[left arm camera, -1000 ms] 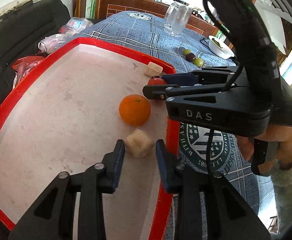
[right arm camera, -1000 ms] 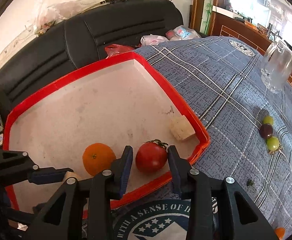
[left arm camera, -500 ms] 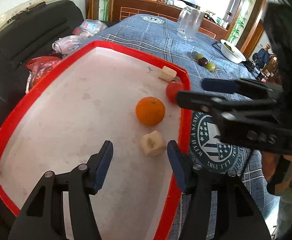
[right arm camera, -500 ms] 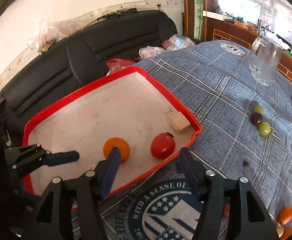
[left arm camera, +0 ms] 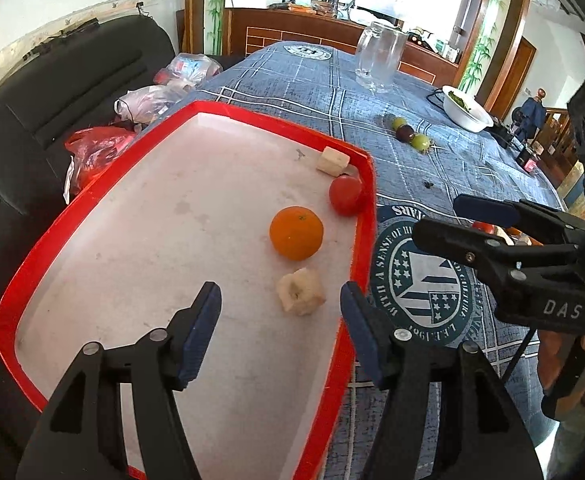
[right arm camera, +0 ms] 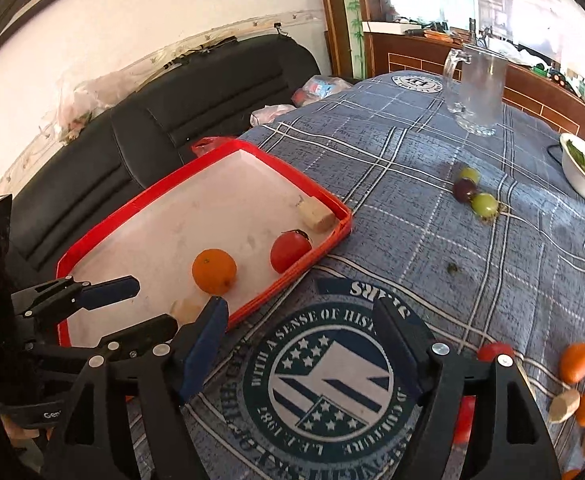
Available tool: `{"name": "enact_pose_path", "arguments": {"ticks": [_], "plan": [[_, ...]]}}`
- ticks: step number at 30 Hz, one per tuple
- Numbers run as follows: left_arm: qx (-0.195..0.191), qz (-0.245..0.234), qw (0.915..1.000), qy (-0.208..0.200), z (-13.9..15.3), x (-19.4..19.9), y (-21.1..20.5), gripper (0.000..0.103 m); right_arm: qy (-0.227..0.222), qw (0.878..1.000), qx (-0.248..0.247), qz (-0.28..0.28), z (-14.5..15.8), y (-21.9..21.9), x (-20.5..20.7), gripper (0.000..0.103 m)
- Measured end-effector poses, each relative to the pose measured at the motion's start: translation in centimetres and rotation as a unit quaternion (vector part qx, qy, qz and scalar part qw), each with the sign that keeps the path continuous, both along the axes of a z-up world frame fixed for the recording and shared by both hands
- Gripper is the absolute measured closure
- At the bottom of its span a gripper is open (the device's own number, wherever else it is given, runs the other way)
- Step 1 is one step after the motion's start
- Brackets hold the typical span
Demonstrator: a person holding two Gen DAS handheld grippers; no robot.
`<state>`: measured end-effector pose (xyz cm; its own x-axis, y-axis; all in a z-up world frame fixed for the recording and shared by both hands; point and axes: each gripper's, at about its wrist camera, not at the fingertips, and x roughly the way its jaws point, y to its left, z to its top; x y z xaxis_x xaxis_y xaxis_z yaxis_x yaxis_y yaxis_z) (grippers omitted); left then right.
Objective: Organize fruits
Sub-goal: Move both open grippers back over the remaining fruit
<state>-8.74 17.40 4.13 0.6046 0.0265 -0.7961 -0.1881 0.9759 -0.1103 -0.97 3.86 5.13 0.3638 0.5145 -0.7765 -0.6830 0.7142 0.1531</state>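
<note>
The left gripper (left arm camera: 280,320), a black clamp with blue pads, hangs over the near end of the red-rimmed, white-floored tray (left arm camera: 366,216) with its jaws spread; they have just been opening, and nothing is pinched between them, though a pale beige cube of cut fruit (left arm camera: 301,291) lies on the tray floor just ahead of the gap, nearer the right-hand pad. Beyond the cube sits a round orange (left arm camera: 296,233), close to it but apart, and past that a red tomato (left arm camera: 345,195) rests against the tray's right rim, with a second pale cube (left arm camera: 333,161) tucked into the far right corner. The right gripper (right arm camera: 300,324), the same black and blue make, is held over the round printed emblem (right arm camera: 324,380) on the blue plaid tablecloth (right arm camera: 412,168), just off the tray's edge; its jaws too stand wide, having just been opening, and hold nothing. To its right, on the cloth, lie more small red and orange fruits (right arm camera: 574,362) and pale cubes. Further out three grapes (right arm camera: 472,192), two green and one dark, lie in a row, then a clear glass mug (right arm camera: 478,92) and a white bowl (right arm camera: 584,176), with a black leather sofa (right arm camera: 172,120) behind the tray
</note>
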Motion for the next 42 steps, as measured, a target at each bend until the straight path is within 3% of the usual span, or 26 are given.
{"name": "enact_pose_path", "arguments": {"ticks": [12,30,42], "plan": [[-0.011,-0.006,0.9998,-0.018,0.9,0.1,-1.5,0.035,0.012,0.997,0.023,-0.071,0.6,-4.8,-2.3,0.022],[-0.018,-0.083,0.9963,-0.015,0.7,0.9,-7.5,0.035,0.026,0.978,0.019,-0.206,-0.1,-18.1,-4.7,0.021],[-0.02,-0.151,0.9884,-0.006,-0.1,2.4,-13.2,0.035,0.005,0.966,0.01,-0.257,0.8,-22.8,-5.9,0.021]]}}
